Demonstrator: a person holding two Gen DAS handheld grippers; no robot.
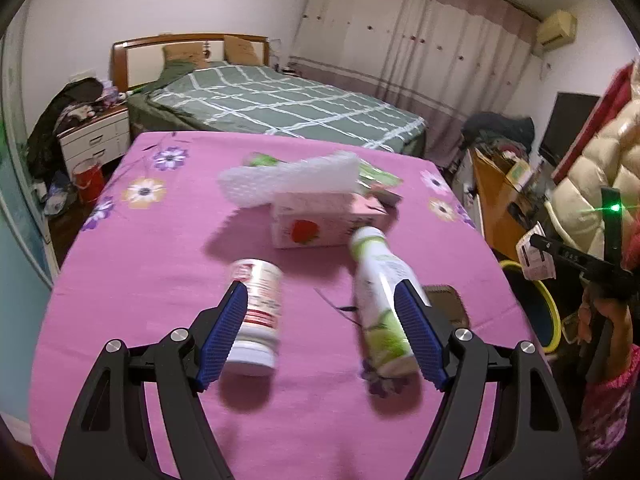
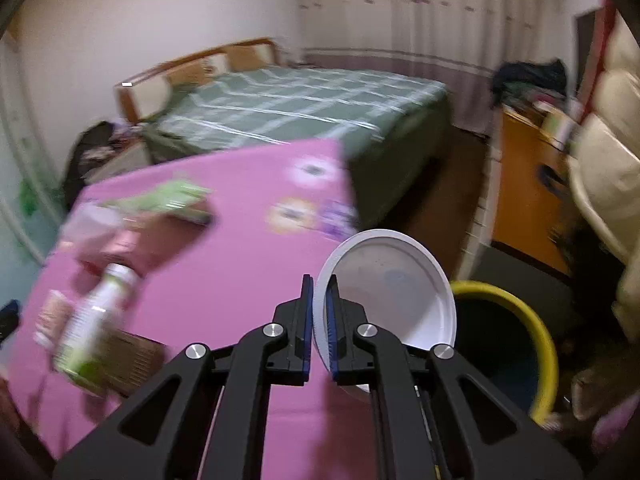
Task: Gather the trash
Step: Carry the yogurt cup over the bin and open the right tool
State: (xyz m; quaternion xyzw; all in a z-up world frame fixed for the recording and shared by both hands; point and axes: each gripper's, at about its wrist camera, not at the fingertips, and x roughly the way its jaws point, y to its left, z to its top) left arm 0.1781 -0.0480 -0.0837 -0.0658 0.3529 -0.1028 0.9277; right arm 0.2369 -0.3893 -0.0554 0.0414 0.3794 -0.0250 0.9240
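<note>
The right gripper has its blue pads pinched together on the rim of a white paper plate, which stands tilted on edge past the right edge of the pink flowered table. Just beyond and below the plate is a yellow-rimmed bin on the floor, its dark mouth partly hidden by the plate.

The left gripper hangs over the near part of the table with its jaws well apart and nothing between the pads. A white jar with a red label lies on its side right beside the left pad, and a white and green bottle lies beside the right pad, its cap pointing toward the far edge. A brown ridged item lies at the bottle's right, partly hidden by the finger.

Farther in, near the middle of the table, a strawberry-printed carton lies with a sheet of white foam wrap across its top; green wrappers lie behind them toward the far right corner.

At the right edge of the left view, a hand holds the other gripper's black frame. A green checked bed is beyond the table's far edge.
</note>
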